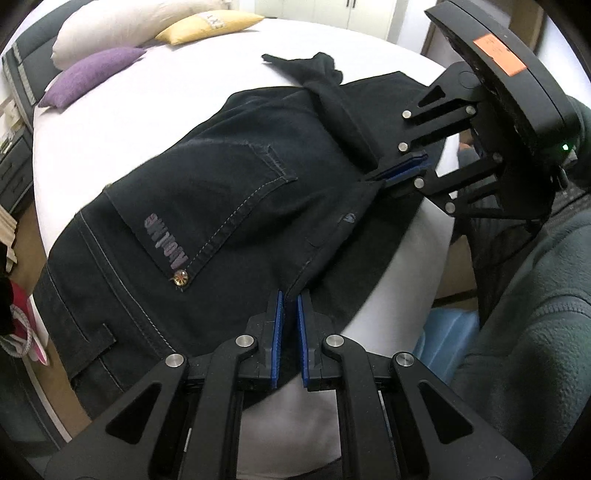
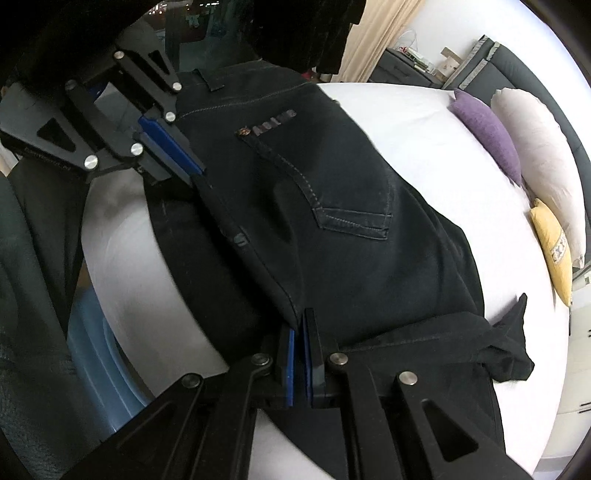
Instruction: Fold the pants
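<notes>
The dark pants (image 1: 229, 192) lie on the white bed (image 1: 147, 110), spread from the near edge toward the middle, with a back pocket (image 1: 221, 206) facing up. The pocket has stitched lines and some letters on it, and a small round stud sits at one corner. The left gripper (image 1: 290, 295) points down at the near edge of the bed, and its blue pads (image 1: 277, 325) are squeezed close together on a fold of the pants. The right gripper (image 2: 298, 325) is also pinched tight on the same folded edge, a little way along it. Between the two grippers the cloth edge runs in a fairly straight line. One thin end of the pants (image 2: 509, 347) lies bunched and wrinkled farther in on the bed. Three pillows sit at the far edge of the bed: a purple pillow (image 1: 88, 75), a cream pillow (image 1: 122, 26) and a yellow pillow (image 1: 207, 27). A green fuzzy sleeve (image 1: 528, 332) shows beside the bed. A blue box (image 1: 447, 339) sits on the floor below the near edge.
</notes>
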Demonstrator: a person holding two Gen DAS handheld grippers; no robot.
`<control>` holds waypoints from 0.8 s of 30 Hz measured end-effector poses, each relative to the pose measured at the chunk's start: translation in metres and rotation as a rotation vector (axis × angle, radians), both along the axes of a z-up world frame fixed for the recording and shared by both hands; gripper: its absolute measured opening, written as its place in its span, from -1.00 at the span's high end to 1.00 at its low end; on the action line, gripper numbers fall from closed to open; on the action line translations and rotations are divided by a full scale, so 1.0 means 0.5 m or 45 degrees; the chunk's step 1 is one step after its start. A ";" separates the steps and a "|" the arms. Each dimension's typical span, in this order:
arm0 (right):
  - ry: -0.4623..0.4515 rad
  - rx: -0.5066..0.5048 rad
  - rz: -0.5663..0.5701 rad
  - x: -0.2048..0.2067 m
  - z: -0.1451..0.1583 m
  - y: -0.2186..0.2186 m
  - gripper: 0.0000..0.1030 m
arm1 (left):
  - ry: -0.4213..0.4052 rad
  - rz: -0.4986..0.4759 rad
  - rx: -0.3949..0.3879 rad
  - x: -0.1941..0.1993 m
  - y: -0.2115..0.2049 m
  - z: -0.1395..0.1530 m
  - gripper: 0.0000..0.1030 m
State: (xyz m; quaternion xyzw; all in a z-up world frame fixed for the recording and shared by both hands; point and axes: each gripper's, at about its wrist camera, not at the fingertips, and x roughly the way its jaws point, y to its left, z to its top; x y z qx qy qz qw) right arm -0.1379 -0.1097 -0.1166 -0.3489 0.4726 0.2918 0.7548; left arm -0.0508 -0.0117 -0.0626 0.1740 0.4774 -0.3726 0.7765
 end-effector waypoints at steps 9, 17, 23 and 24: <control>-0.041 -0.049 -0.004 -0.024 -0.022 0.022 0.89 | 0.024 0.000 -0.010 -0.017 0.012 -0.015 0.87; -0.052 -0.037 -0.021 -0.046 -0.015 0.027 0.89 | 0.019 -0.013 -0.012 -0.027 0.034 -0.006 0.86; -0.052 -0.026 -0.069 -0.038 -0.048 0.025 0.84 | 0.021 0.014 -0.027 -0.025 0.041 -0.020 0.76; -0.051 -0.013 -0.080 -0.036 -0.048 0.022 0.83 | 0.030 0.017 -0.037 -0.025 0.043 -0.019 0.74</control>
